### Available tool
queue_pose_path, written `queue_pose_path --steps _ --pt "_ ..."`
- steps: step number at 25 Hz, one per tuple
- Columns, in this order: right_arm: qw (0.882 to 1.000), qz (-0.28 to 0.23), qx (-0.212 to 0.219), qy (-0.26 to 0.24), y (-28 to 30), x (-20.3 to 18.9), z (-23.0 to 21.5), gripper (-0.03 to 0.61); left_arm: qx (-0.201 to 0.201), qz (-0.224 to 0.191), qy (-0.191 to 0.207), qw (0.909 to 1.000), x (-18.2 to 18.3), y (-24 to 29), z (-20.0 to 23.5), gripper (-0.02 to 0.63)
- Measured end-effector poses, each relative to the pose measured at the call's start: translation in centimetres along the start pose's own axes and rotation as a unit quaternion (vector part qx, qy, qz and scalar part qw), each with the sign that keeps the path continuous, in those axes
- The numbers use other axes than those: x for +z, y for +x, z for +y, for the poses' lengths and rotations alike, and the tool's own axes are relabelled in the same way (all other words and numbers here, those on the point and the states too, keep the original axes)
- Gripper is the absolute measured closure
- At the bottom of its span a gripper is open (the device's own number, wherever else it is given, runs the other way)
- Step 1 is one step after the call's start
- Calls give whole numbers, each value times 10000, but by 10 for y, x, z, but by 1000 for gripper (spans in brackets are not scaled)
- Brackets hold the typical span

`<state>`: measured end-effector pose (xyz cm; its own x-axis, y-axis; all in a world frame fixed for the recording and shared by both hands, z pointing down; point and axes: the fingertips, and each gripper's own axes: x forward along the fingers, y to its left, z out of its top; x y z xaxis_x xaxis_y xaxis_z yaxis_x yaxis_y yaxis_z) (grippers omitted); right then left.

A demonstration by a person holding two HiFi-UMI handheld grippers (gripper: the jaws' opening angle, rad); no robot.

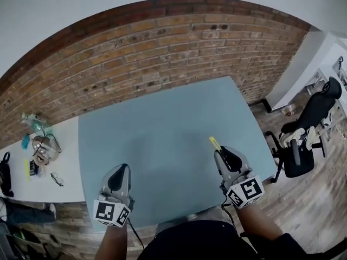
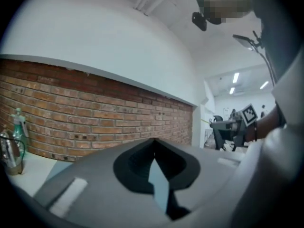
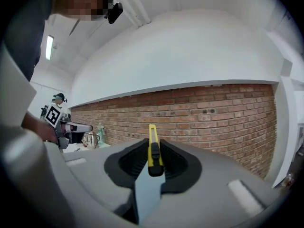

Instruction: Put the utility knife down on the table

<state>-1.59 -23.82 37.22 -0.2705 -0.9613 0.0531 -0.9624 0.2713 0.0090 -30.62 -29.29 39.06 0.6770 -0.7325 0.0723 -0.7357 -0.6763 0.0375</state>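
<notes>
Head view: left gripper (image 1: 121,169) over the blue-grey table's (image 1: 162,118) near left edge, right gripper (image 1: 220,155) over its near right part, yellow utility knife (image 1: 215,143) jutting from it toward the table's far side; brick wall (image 1: 162,42) behind the table, cluttered white bench (image 1: 62,169) to its left, office chair (image 1: 306,140) to its right. Left gripper view: jaws pressed together on nothing. Right gripper view alone shows the jaws pinching the knife's handle, held off the table
</notes>
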Motion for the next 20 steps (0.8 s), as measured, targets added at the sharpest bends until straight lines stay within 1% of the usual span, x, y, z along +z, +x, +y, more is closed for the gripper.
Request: queue_pose_path --steps 5,10,14,20 --pt "9998 64 -174 -27 -2 3 -3 502 -274 -98 -75 9995 6 27 -1 610" --pt "9998 30 -216 -16 -12 0 -14 502 -342 29 -26 9994 -8 37 -22 611" --pt "10000 50 -23 3 -9 -7 -20 502 -237 0 -18 9997 -8 38 -31 610" --pt "9997 43 234 25 1 -14 -23 502 -177 164 131 9996 -16 38 -35 610"
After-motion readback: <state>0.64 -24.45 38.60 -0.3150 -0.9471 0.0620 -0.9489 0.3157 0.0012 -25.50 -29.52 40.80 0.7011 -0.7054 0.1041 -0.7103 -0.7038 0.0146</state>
